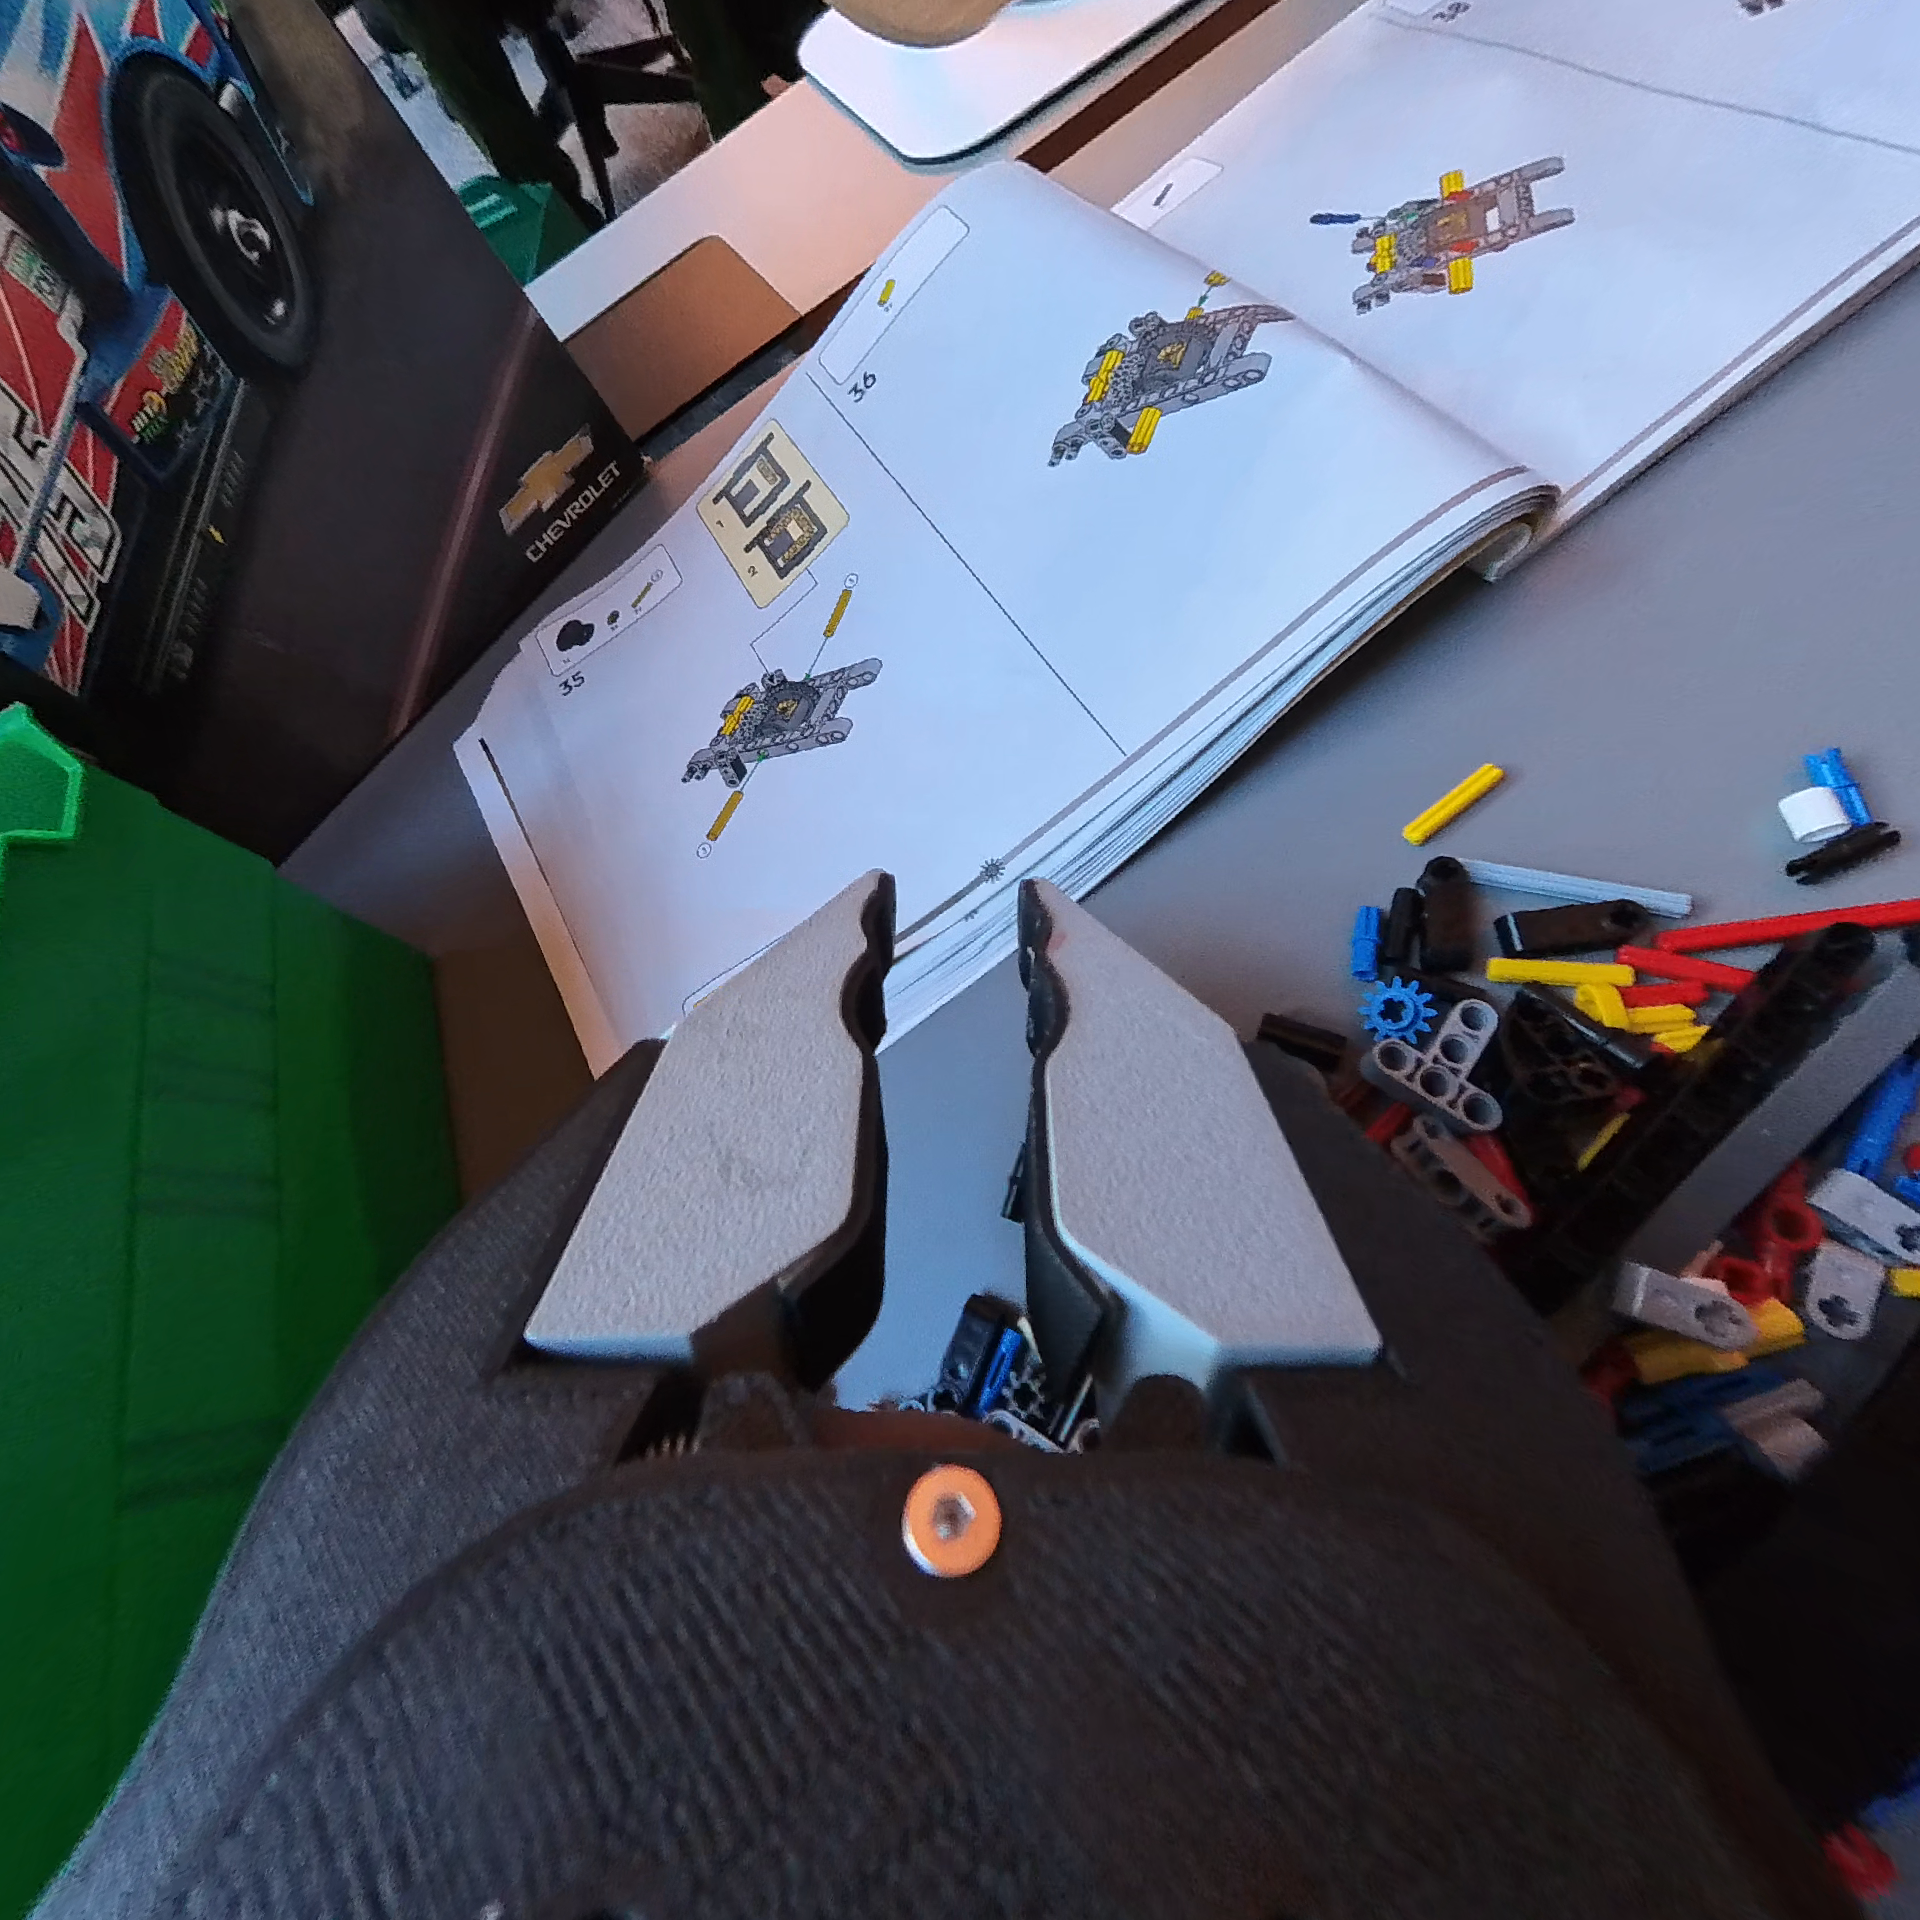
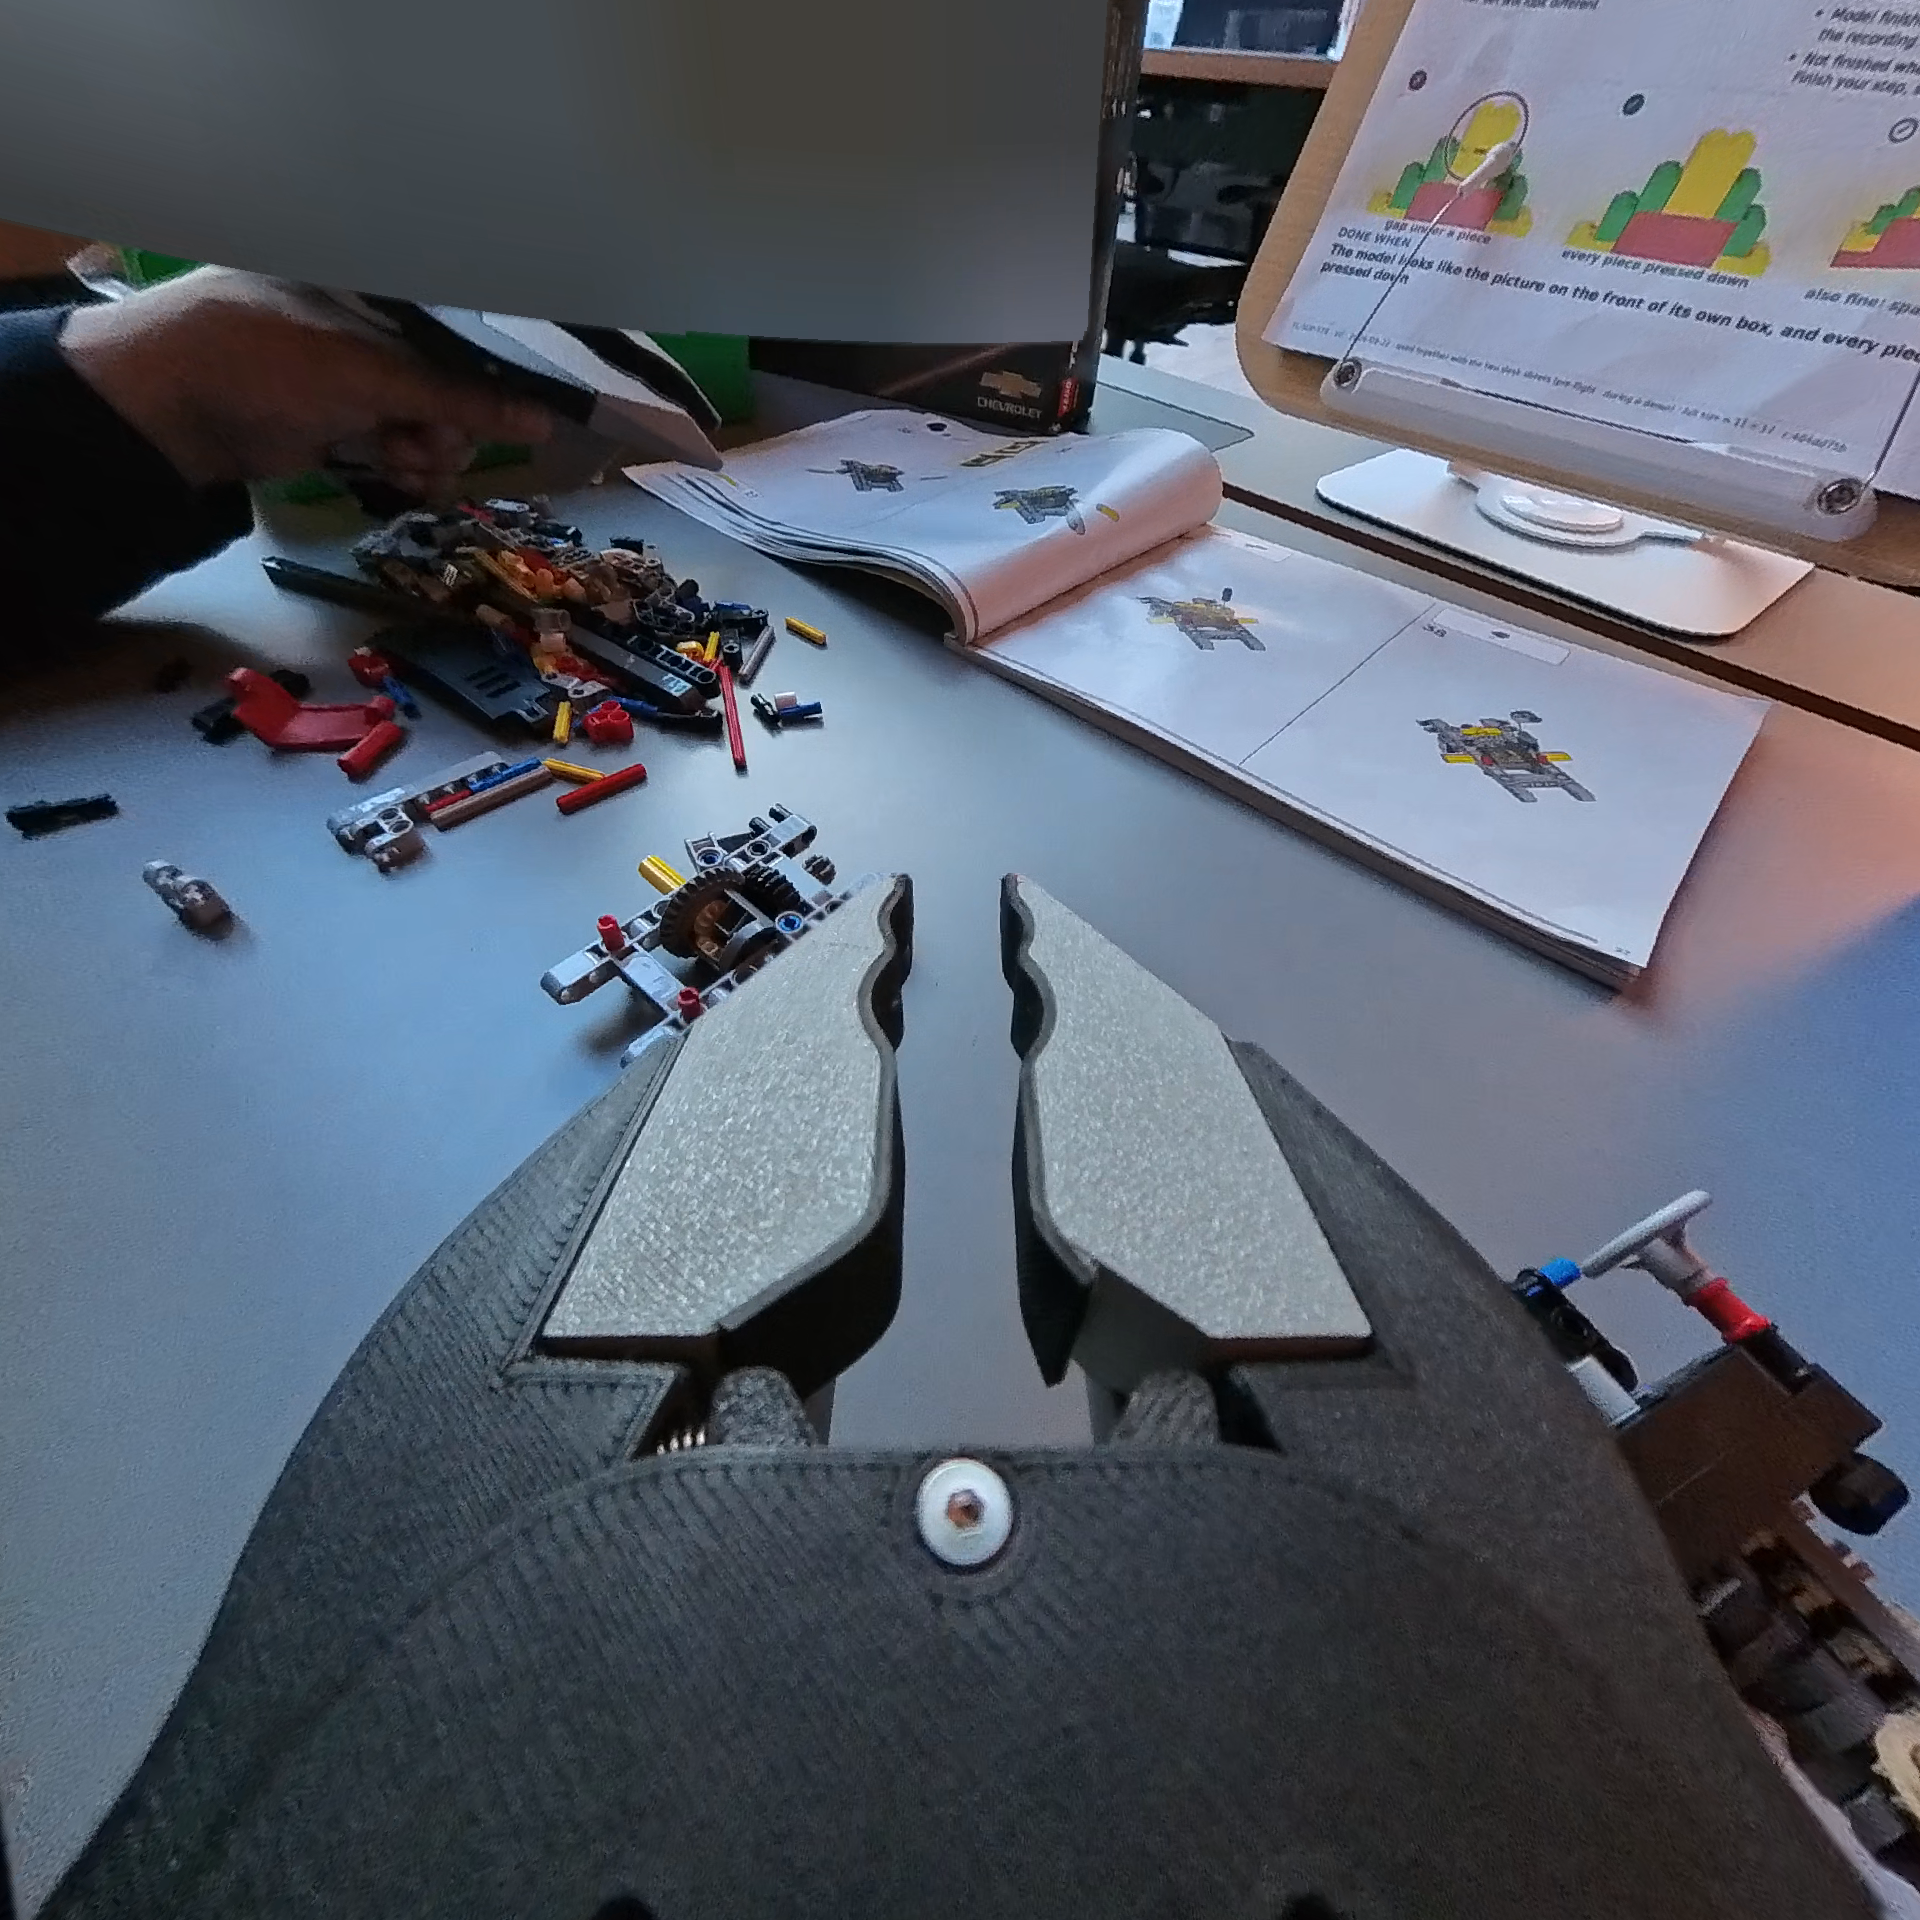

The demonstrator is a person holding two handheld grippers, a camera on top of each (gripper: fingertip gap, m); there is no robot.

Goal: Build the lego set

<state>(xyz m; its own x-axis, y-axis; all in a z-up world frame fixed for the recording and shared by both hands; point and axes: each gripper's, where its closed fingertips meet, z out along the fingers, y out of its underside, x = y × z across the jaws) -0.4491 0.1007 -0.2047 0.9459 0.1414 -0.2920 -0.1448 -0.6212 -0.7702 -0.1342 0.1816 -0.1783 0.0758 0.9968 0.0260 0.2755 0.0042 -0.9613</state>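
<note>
- Your left tool: jaws apart, nothing between them; tips hang over the near edge of the open booklet.
- Your right tool: jaws apart, bare, over the grey desk; its left finger is just beside the gear frame, contact can't tell.
- Parts pile lies right of left tool; yellow axle apart from it.
- Box w/ car art + logo print, behind booklet.
- Sheet on stand: printed text, brick pics.
- Green bin far left.
</note>
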